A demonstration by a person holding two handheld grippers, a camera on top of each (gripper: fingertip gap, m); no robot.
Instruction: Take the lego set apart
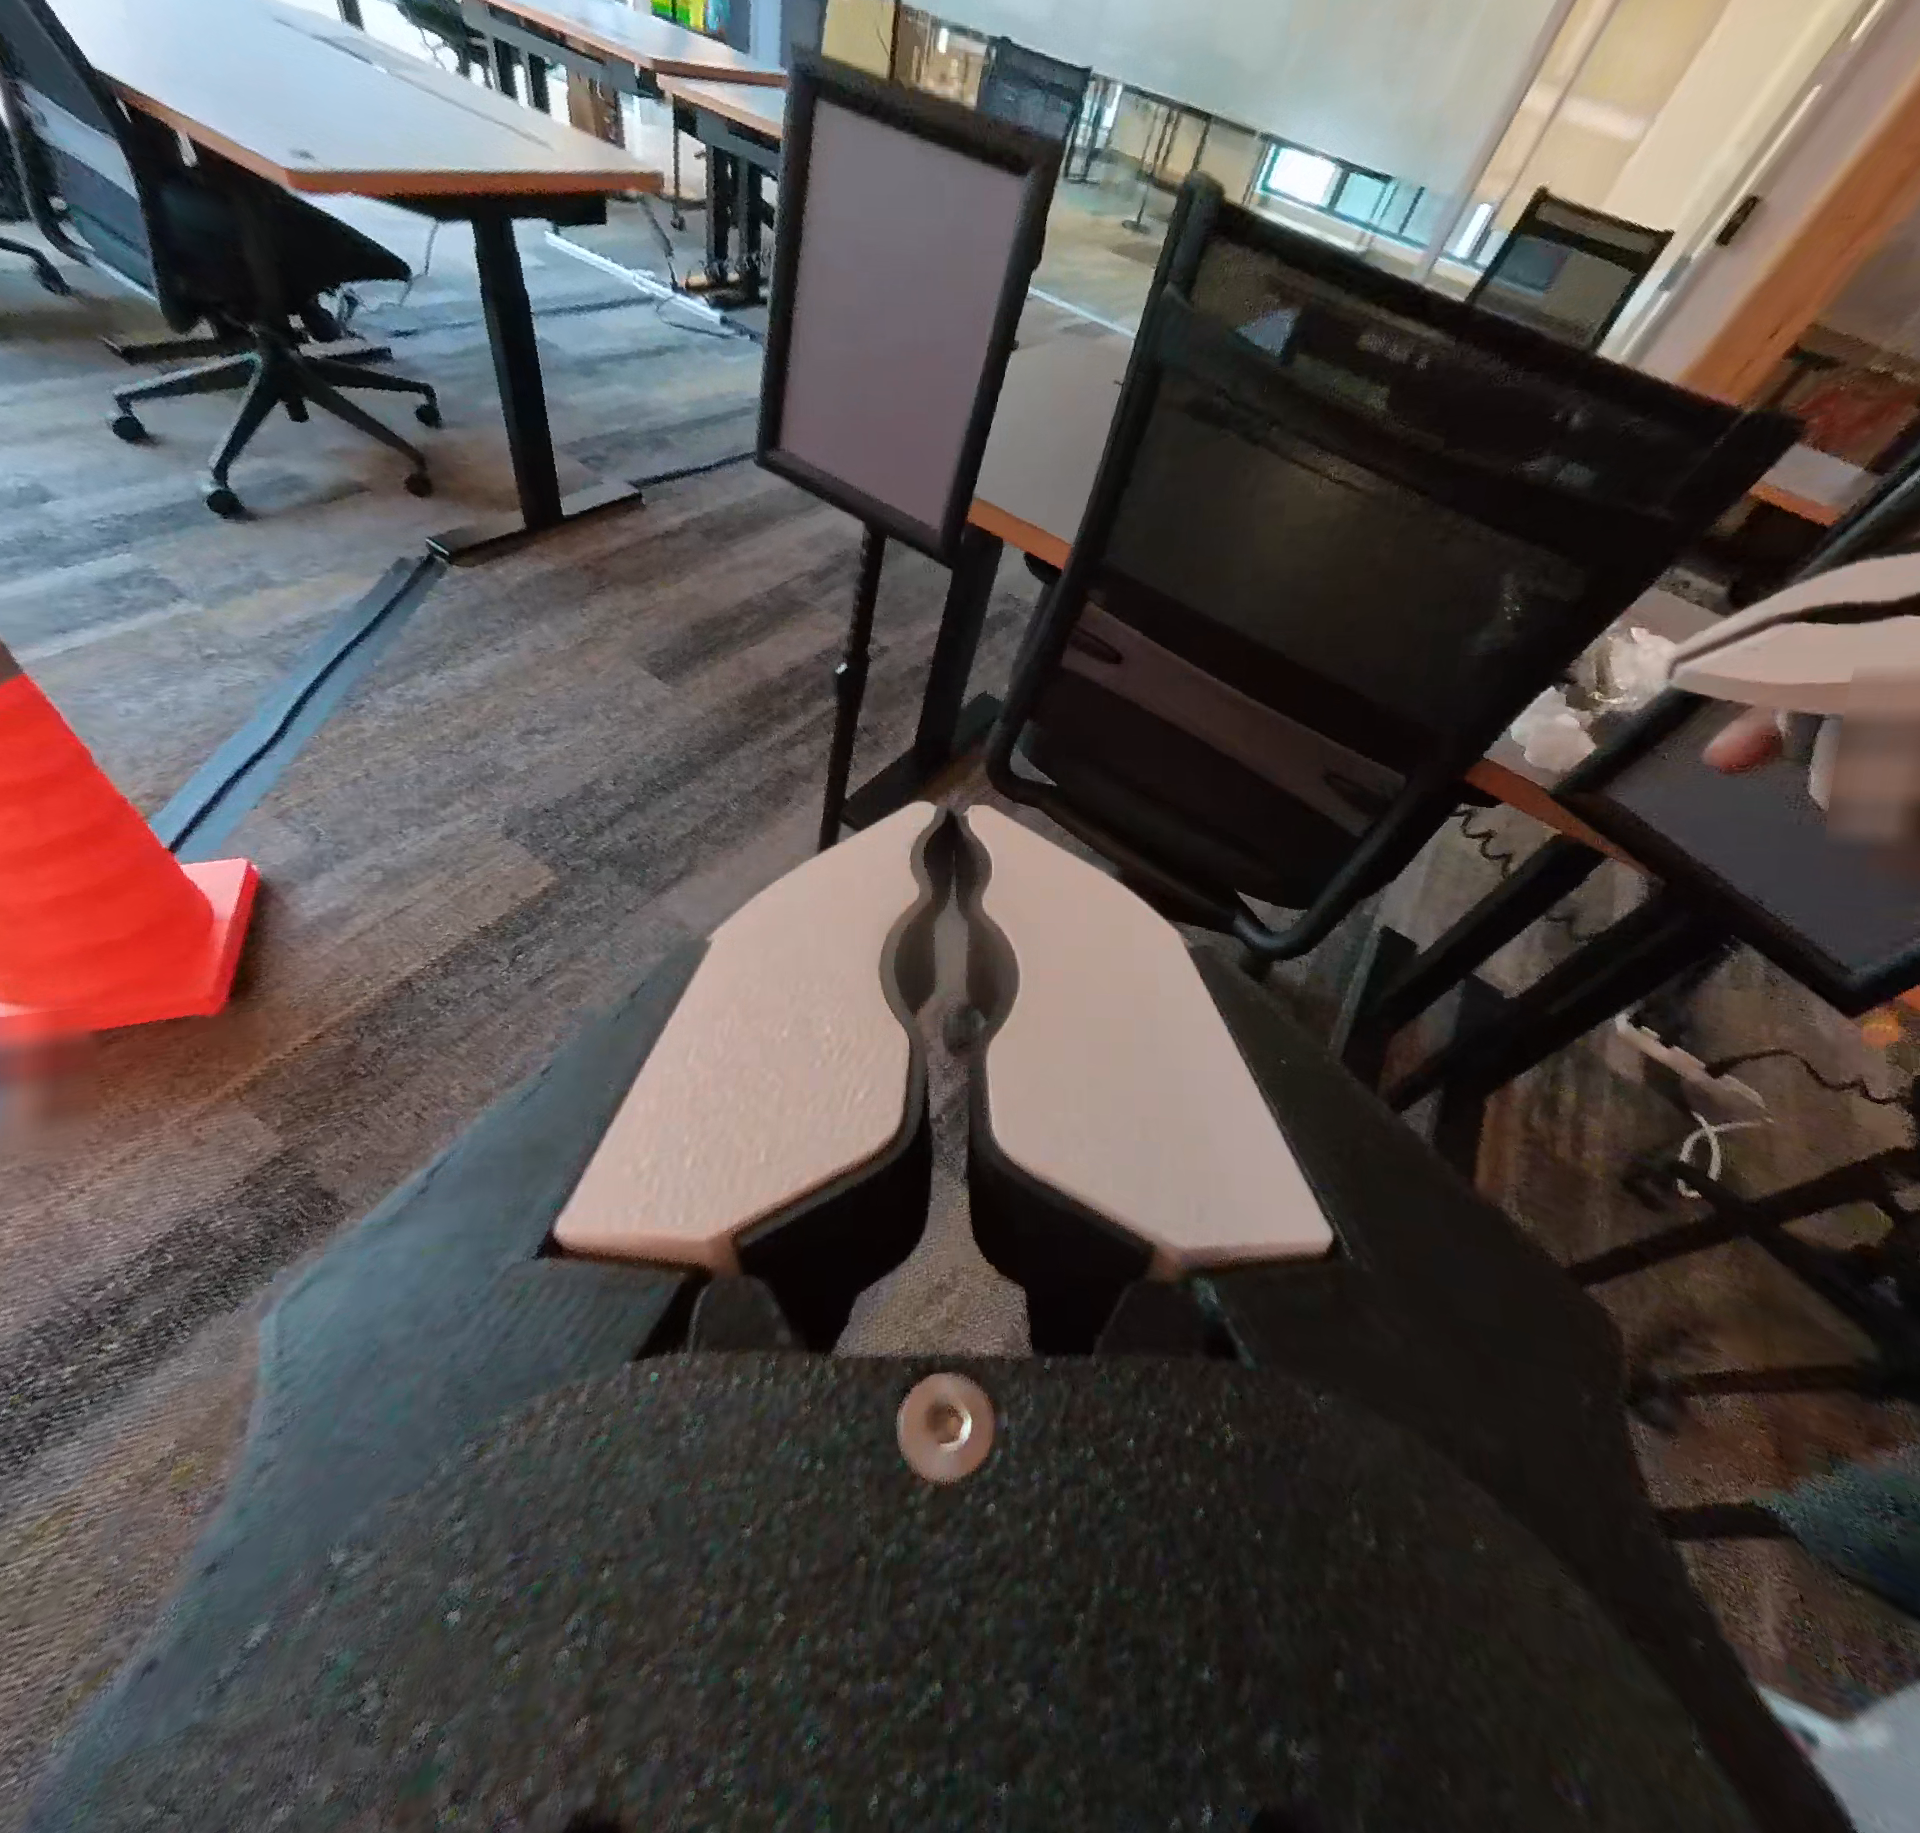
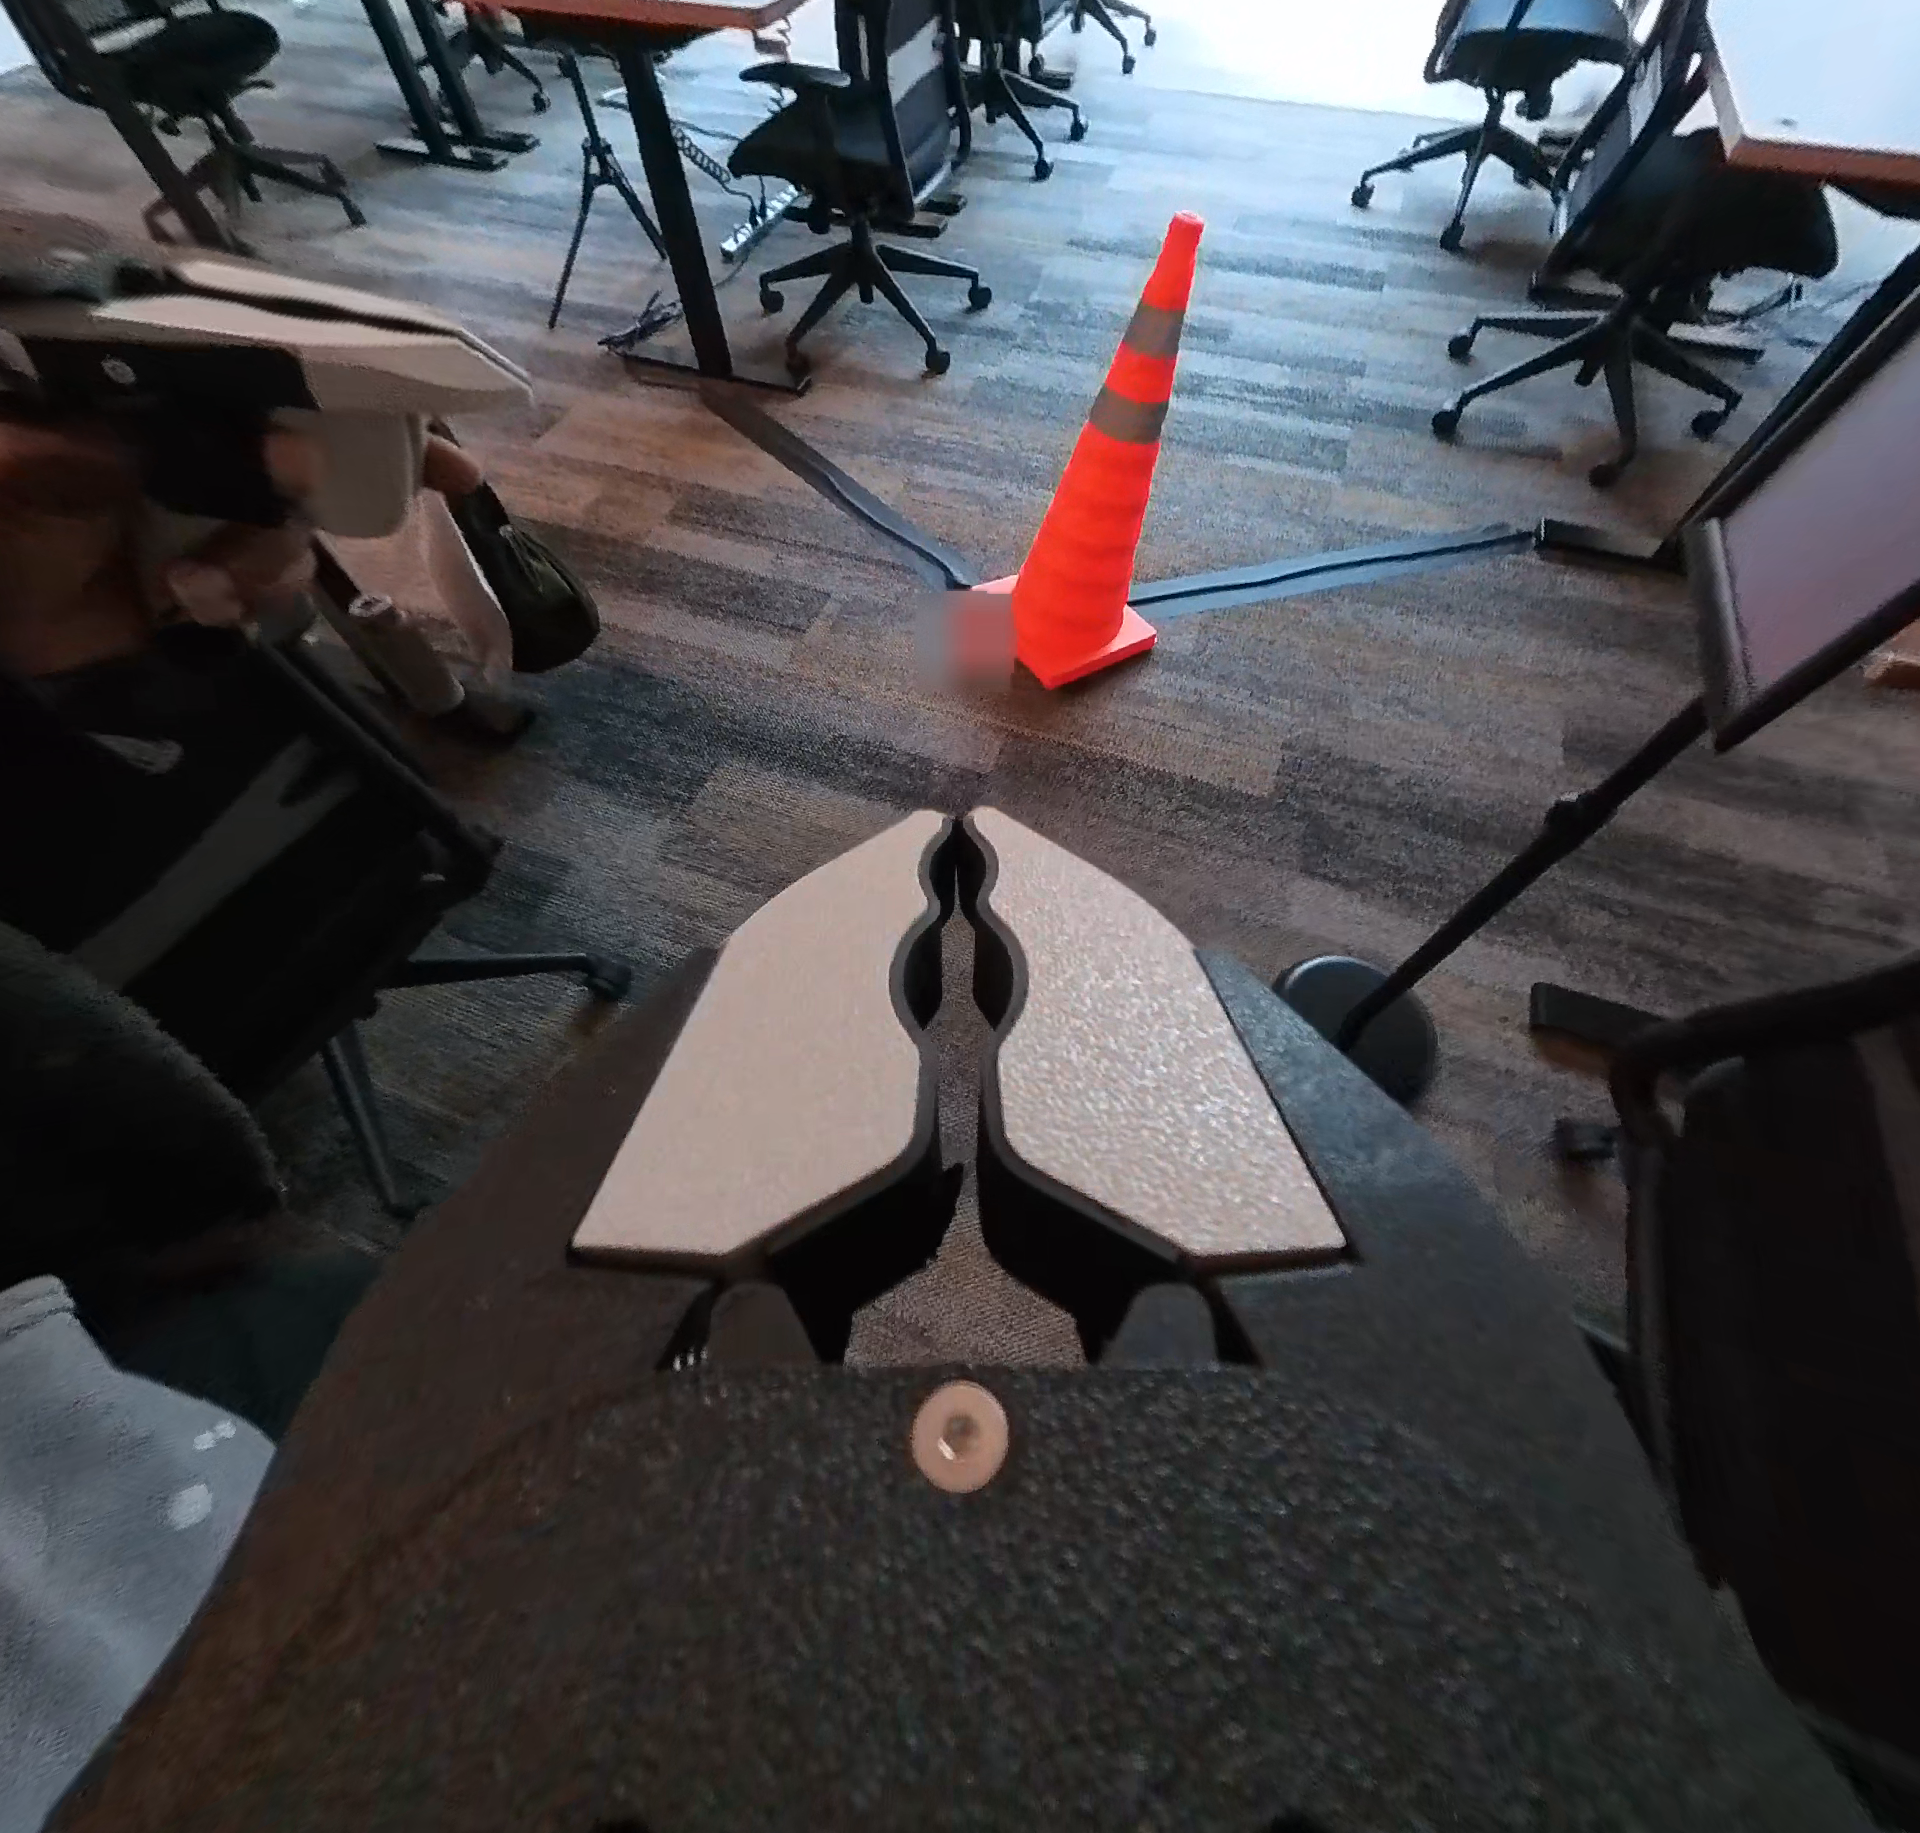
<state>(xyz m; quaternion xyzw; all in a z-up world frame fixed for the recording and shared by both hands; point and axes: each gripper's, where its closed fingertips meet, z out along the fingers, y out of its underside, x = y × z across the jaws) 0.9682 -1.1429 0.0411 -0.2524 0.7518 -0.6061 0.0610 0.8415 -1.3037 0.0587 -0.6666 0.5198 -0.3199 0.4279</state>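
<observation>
Both grippers are held up off any work surface, pointing out over the office carpet (image 2: pixel 727 765). The left gripper (image 1: pixel 954 827) has its jaws closed tip to tip with nothing between them; it faces a black mesh chair (image 1: pixel 1351 578) and a framed sign on a stand (image 1: pixel 899 318). The right gripper (image 2: pixel 958 827) is likewise closed and empty, aimed toward an orange cone (image 2: pixel 1107 495) standing well off on the floor.

No lego set shows in either view, so I cannot tell where it is, which way it points or how its long axis runs. A bench (image 1: pixel 1538 786) edge appears at the right of the left view, with some clear wrapping on it, but no bricks can be made out there.

By my judgement the task is not yet begun, or the hands are between steps. The next move calls for bringing both grippers down to the bench, finding the set, and opening the jaws to take hold of it on two sides.
</observation>
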